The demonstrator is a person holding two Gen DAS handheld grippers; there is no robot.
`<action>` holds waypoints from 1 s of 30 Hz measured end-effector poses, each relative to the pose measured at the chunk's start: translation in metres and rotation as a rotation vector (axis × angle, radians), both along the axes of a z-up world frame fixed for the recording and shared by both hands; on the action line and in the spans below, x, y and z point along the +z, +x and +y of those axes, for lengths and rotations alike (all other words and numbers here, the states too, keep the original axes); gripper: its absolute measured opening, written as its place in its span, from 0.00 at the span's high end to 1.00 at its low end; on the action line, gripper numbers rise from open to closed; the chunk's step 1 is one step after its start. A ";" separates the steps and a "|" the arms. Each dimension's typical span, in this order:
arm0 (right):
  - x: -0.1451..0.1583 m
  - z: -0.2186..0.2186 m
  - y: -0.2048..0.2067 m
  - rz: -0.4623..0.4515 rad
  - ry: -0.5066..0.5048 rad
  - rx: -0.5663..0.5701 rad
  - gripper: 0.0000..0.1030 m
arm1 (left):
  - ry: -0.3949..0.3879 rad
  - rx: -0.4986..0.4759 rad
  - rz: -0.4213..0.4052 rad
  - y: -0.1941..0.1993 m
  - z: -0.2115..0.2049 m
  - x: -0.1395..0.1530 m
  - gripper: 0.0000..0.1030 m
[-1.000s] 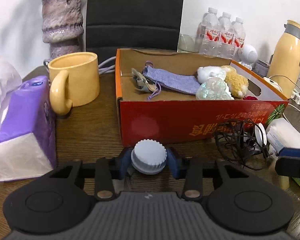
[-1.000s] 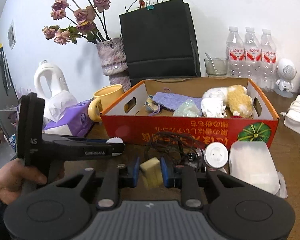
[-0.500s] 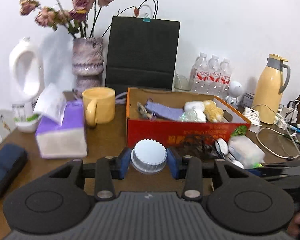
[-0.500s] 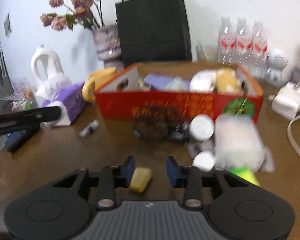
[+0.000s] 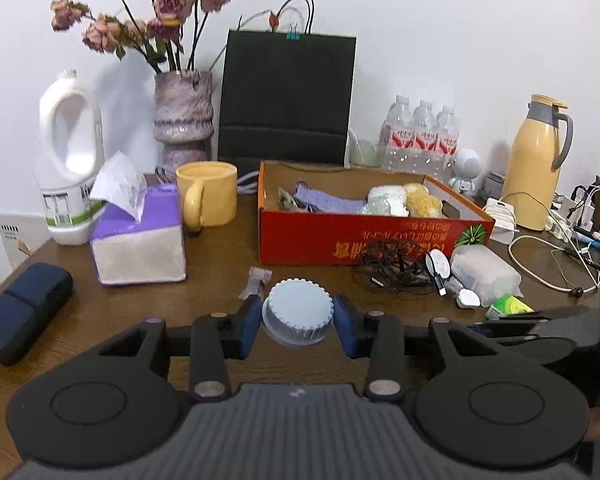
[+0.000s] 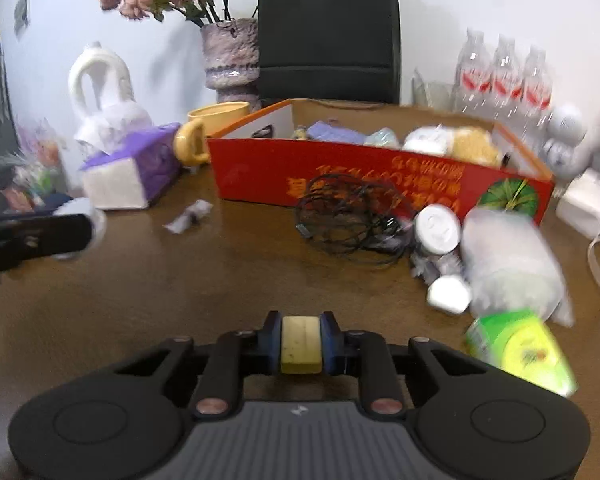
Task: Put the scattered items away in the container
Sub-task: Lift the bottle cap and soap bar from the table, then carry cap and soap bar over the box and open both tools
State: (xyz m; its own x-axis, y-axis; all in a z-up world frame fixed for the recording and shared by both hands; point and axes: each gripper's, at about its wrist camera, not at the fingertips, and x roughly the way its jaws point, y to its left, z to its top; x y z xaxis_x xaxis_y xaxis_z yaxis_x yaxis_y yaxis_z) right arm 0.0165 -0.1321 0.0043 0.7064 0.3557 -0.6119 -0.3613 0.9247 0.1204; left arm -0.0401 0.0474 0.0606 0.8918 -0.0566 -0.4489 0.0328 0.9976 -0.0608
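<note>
**Cardboard box part-filled while both grippers carry small items**

Cardboard box [image 5: 364, 236], red on the outside, sits toward the back of the wooden counter [image 5: 204, 300], in front of a black paper bag [image 5: 288, 96]. Inside it lie a lilac knitted pouch [image 5: 324, 202], a white soft toy [image 5: 386, 196] and a yellow plush [image 5: 422, 200].

The left gripper [image 5: 298, 316] holds a pale blue ribbed cap [image 5: 298, 310] between its blue pads, above the counter on the near side of the box. The right gripper [image 6: 301, 344] has a yellow eraser-like block [image 6: 301, 344] between its pads, and its jaws are closing on it.

Still loose on the counter, just in front of the box, are a tangle of black cable [image 6: 348, 216], a round white lid [image 6: 438, 230], a clear plastic packet [image 6: 512, 264] and a green packet [image 6: 520, 350]. A small crumpled wrapper [image 6: 190, 216] lies apart, near the purple tissue box [image 5: 140, 236]. A yellow mug [image 5: 208, 192] stands beside the box's left end.
</note>
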 end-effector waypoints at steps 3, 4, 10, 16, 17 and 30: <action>0.015 -0.006 -0.020 -0.063 0.023 -0.035 0.81 | -0.025 0.016 -0.034 -0.009 -0.004 0.004 0.61; 0.023 -0.010 -0.029 -0.094 0.038 -0.044 0.81 | -0.034 0.040 -0.042 -0.013 -0.006 0.002 0.61; 0.047 -0.032 -0.089 -0.281 0.084 -0.107 0.81 | -0.036 0.084 -0.106 -0.052 -0.032 -0.013 0.61; 0.048 -0.052 -0.143 -0.394 0.108 -0.103 0.81 | -0.005 0.068 -0.168 -0.088 -0.050 -0.012 0.61; 0.049 -0.053 -0.145 -0.389 0.110 -0.104 0.81 | -0.011 0.067 -0.178 -0.087 -0.050 -0.010 0.61; 0.144 -0.056 -0.009 -0.391 0.166 -0.096 0.81 | -0.017 0.024 -0.256 0.088 -0.034 0.103 0.61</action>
